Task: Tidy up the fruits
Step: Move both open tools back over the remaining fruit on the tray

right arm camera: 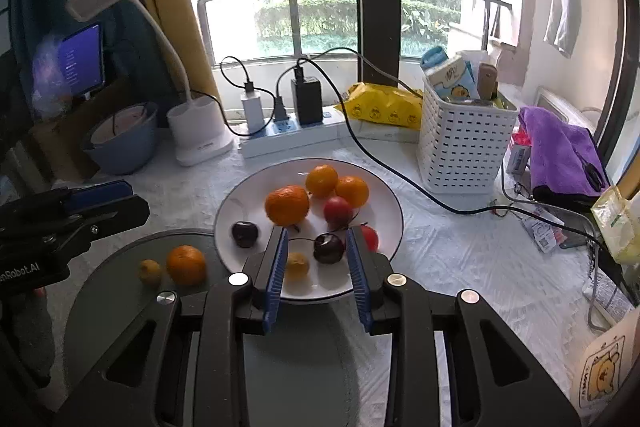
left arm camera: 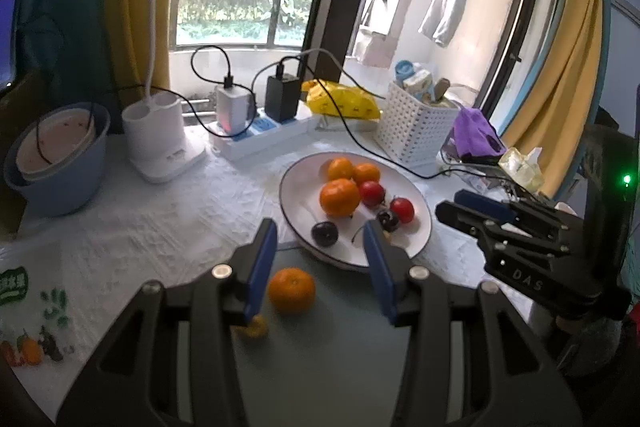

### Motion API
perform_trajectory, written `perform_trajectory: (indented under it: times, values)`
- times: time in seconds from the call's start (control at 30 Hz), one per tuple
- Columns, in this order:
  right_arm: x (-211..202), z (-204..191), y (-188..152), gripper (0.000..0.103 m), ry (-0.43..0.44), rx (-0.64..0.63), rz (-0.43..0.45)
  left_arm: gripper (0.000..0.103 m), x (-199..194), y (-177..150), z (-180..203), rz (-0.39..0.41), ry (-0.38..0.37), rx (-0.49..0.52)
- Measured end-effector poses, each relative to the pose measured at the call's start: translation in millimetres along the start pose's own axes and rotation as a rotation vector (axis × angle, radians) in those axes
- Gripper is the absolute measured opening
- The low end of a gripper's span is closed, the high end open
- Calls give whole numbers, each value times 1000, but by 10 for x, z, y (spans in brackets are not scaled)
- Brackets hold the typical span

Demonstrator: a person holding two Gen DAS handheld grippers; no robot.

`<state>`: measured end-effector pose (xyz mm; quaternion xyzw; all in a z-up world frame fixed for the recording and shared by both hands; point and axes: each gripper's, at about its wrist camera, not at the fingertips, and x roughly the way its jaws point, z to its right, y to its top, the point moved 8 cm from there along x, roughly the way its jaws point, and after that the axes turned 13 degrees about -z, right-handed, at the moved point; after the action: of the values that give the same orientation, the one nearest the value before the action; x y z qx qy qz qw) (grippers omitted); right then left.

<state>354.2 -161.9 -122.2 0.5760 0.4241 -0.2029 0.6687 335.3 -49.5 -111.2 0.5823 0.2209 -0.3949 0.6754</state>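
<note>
A white plate (left arm camera: 297,174) holds three tangerines (left arm camera: 339,197), red fruits (left arm camera: 372,193) and dark cherries (left arm camera: 324,233). In front of it lies a round grey plate (left arm camera: 340,327) with one tangerine (left arm camera: 291,290) and a small yellow fruit (left arm camera: 256,327). My left gripper (left arm camera: 319,229) hovers open above the grey plate's far edge, nothing between its pads. My right gripper (right arm camera: 317,233) hangs over the white plate's (right arm camera: 384,211) near side with a narrow gap and nothing gripped. A dark cherry (right arm camera: 329,247) and a yellow fruit (right arm camera: 298,265) lie below it on the plate.
Behind the plates stand a white lamp base (right arm camera: 200,131), a power strip with chargers (right arm camera: 288,135), a yellow bag (right arm camera: 384,107) and a white basket (right arm camera: 464,147). A black cable (right arm camera: 400,175) crosses the tablecloth. A blue bowl (left arm camera: 56,163) sits far left, a purple cloth (right arm camera: 560,151) far right.
</note>
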Motion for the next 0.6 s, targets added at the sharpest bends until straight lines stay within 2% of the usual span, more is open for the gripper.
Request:
perform_trajectory:
  times: [0.6]
  values:
    - [-220,-406,-128,32,2,-44,20,47,-451,-289,-195,51,25,-10]
